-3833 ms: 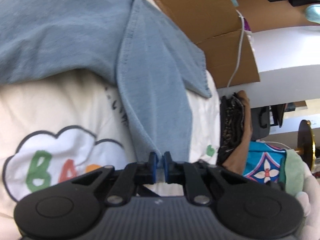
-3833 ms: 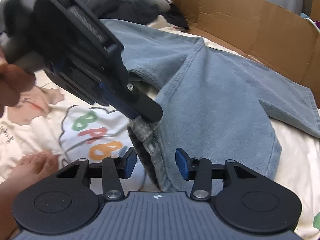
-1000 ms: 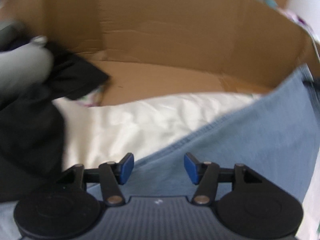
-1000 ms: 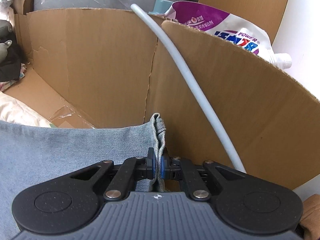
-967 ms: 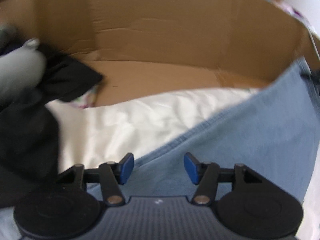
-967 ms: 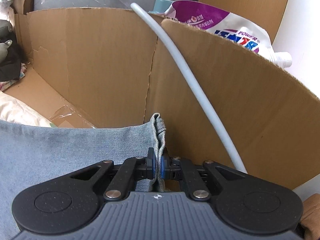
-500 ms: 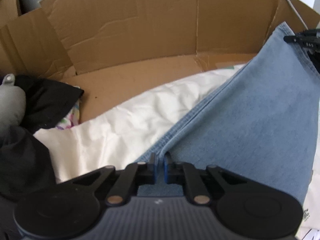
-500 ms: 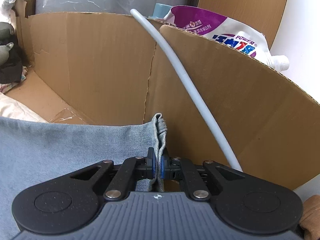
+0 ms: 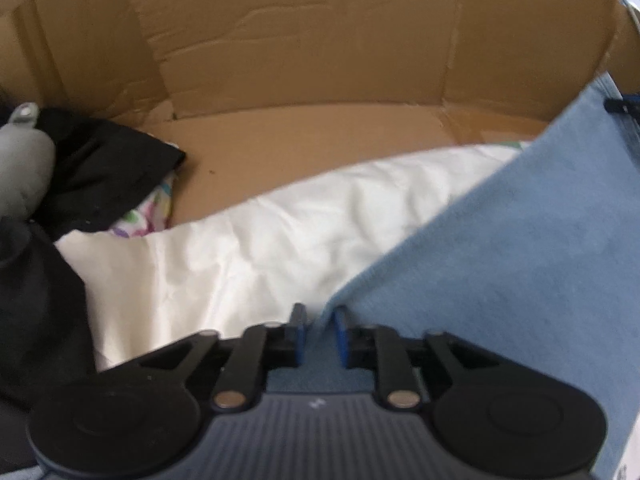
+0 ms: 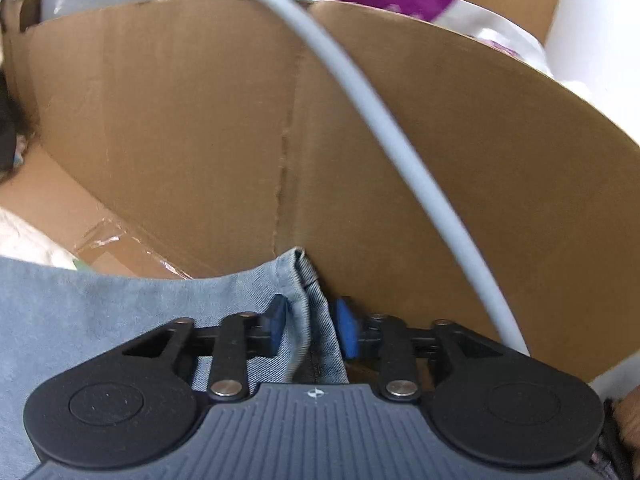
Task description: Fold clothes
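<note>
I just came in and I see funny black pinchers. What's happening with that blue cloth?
A person is folding clothes with a pincher tool in each hand. The right gripper has a bunched corner of the blue denim garment between its jaws, and they are opening, so it is letting go. The left gripper sits at another edge of the same garment, its jaws opening too. The denim lies over a white sheet inside a cardboard box. Dark clothes are piled to one side.
</note>
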Demonstrator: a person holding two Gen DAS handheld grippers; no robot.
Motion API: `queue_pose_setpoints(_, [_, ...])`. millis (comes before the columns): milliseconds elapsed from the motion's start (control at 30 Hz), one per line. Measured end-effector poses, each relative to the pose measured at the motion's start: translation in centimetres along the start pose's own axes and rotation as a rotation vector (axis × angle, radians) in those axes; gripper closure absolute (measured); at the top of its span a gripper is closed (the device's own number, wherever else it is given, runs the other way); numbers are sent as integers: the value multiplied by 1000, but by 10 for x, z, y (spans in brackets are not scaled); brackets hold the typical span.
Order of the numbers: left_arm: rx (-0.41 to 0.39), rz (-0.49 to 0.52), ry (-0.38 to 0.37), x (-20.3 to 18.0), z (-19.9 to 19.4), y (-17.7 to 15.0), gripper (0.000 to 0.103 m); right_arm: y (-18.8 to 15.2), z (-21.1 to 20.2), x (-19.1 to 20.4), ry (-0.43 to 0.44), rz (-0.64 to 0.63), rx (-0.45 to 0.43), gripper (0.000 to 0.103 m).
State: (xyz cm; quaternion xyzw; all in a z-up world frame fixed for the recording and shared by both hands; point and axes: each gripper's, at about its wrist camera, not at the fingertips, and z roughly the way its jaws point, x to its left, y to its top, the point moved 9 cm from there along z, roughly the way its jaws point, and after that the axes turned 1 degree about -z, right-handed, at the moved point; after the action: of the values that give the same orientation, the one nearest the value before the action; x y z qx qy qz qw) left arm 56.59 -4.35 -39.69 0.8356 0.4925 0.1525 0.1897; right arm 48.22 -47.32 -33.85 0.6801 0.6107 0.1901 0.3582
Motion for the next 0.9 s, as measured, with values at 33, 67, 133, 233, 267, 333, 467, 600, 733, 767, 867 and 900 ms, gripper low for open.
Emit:
queue_pose_setpoints(33, [-8,-26,11,4,-2,1,59,-2,-4,-3,6,14,-3,63])
queue_pose_setpoints(67, [-16,-53,22,7,-5,2,58,-5,-9,-5,13,25,-8,63])
queue_pose_setpoints(133, [-43,-92,15,10,-15,5,59,-12,-18,-10,23,41,-18,62])
queue_pose_setpoints(233, [-76,-132,-2,9,-31,7,59,-24,-36,-22,36,91,-35,62])
queue_pose_setpoints(267, [-83,-142,-5,8,-36,7,59,-29,-41,-26,40,109,-40,61])
queue_pose_setpoints(333, [-96,-153,-23,-1,-47,8,58,-40,-50,-33,40,138,-40,61])
queue_pose_setpoints(467, [-114,-176,-87,-24,-66,2,54,-61,-62,-42,37,189,-31,61])
queue_pose_setpoints(600, [-124,-169,-130,-53,-81,-12,52,-83,-76,-48,39,241,-20,61])
queue_pose_setpoints(733, [-129,-186,-187,-80,-92,-28,52,-105,-85,-45,47,280,1,61])
queue_pose_setpoints(767, [-132,-184,-195,-86,-94,-31,52,-110,-85,-43,54,291,11,61])
queue_pose_setpoints(867, [-144,-167,-209,-104,-99,-41,52,-124,-91,-37,76,298,33,61])
queue_pose_setpoints(900, [-147,-162,-217,-110,-101,-44,52,-127,-91,-35,84,305,40,61])
